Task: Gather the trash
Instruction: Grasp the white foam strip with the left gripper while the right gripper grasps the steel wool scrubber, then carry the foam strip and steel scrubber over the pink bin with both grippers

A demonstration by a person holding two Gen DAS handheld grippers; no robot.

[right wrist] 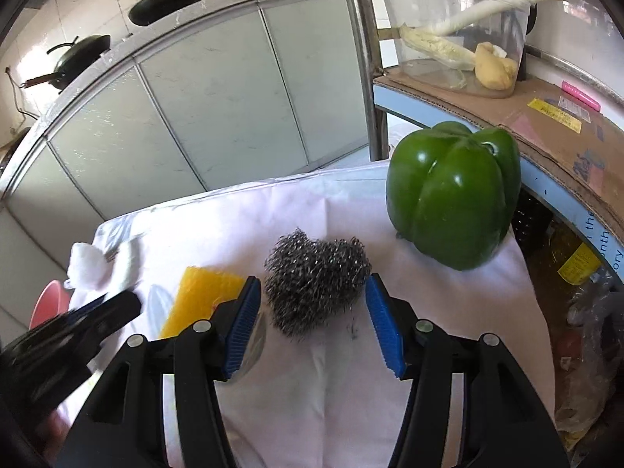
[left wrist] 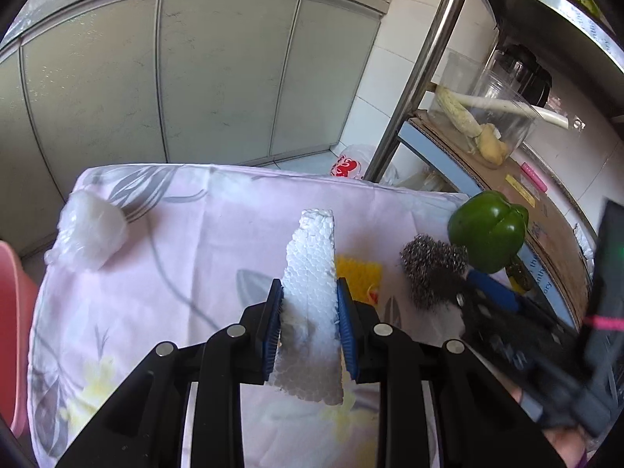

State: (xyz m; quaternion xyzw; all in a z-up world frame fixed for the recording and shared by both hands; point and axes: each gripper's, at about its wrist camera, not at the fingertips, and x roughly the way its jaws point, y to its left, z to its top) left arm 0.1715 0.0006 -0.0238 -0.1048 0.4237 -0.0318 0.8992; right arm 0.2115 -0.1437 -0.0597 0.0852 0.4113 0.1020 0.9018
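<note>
While left hand-held gripper (left wrist: 310, 314) clamps foam (left wrist: 312, 273), right (right wrist: 312, 323) (seemingly) gapes.

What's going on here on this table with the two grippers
A person is clearing trash off a cloth-covered table with two handheld grippers. The left gripper is clamped on a white foam piece. The right gripper is open, its jaws either side of a steel wool scrubber. A green bell pepper sits beyond it.

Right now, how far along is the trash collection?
Nothing visibly binned yet. In hand: left gripper is shut on the foam piece. The right gripper is open around the steel scourer. Left: crumpled plastic wrap on the cloth.
</note>
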